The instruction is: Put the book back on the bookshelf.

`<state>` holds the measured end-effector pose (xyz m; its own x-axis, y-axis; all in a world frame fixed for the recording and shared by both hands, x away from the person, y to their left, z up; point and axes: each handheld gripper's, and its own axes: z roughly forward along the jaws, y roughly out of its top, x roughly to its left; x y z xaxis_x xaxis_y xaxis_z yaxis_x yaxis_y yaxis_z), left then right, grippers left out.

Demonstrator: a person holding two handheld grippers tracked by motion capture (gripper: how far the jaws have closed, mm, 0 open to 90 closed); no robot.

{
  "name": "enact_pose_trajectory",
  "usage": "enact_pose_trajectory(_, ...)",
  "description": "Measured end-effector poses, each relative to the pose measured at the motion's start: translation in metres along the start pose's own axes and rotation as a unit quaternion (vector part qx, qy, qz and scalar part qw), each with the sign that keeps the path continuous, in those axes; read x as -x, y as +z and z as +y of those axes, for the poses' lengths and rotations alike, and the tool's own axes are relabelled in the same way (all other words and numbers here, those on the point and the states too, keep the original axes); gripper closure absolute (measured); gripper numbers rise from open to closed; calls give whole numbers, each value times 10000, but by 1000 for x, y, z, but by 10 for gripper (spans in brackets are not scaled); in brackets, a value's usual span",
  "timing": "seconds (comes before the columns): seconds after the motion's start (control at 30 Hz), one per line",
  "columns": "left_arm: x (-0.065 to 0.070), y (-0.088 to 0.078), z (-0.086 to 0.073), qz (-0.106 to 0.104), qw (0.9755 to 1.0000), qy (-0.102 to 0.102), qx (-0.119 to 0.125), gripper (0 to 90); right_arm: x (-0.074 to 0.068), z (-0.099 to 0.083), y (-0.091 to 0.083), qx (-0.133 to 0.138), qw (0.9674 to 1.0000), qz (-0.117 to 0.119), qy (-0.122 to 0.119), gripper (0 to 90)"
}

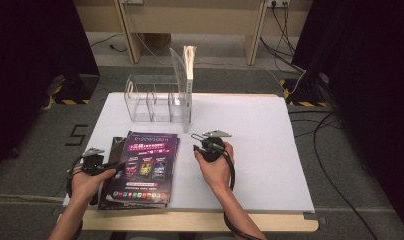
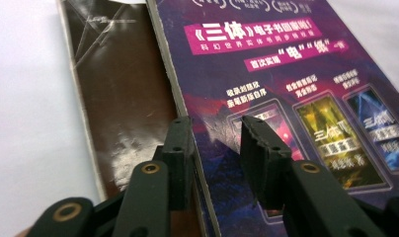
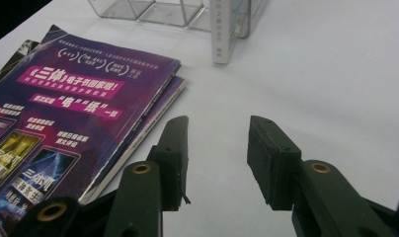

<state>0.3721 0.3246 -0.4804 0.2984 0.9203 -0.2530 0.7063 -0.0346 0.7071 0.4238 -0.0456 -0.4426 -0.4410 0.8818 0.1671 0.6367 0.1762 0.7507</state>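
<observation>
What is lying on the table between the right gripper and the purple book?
Nothing: in the right gripper view, bare white table separates the right gripper from the purple book.

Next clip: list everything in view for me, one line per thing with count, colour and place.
Purple book: one, purple cover with pink banners, top of the stack at the table's near left.
Dark book: one, brown-black cover, under the purple one, sticking out at its left.
Clear rack: one, transparent with dividers, far left of the table.
Upright book: one, white, standing at the rack's right end.
Table: one, white top, wooden front edge.
Left gripper: one, black, jaws astride the purple book's left edge.
Right gripper: one, black, jaws open over bare table.
</observation>
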Motion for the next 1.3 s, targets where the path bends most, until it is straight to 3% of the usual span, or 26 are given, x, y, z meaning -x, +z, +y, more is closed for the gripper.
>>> enact_pose_trajectory(0.17,2,-1,1,74,9999,104,31,655,-5,-1,7,-119,9998,141,-33,602)
enact_pose_trajectory(0.27,1,-1,2,60,9999,34,124,666,-7,-1,11,-179,9997,180,-50,601)
enact_pose_trajectory(0.43,1,-2,5,280,9995,138,87,781,-9,-1,15,-283,9994,196,-76,597)
enact_pose_trajectory(0.53,0,-1,5,153,9998,30,94,822,-10,-1,17,-344,9992,209,-45,595)
enact_pose_trajectory(0.83,13,0,2,114,9994,314,-21,808,-19,3,26,-488,9981,369,-113,589)
enact_pose_trajectory(1.3,17,5,1,127,9994,327,26,772,-28,10,62,-869,9938,688,31,574)
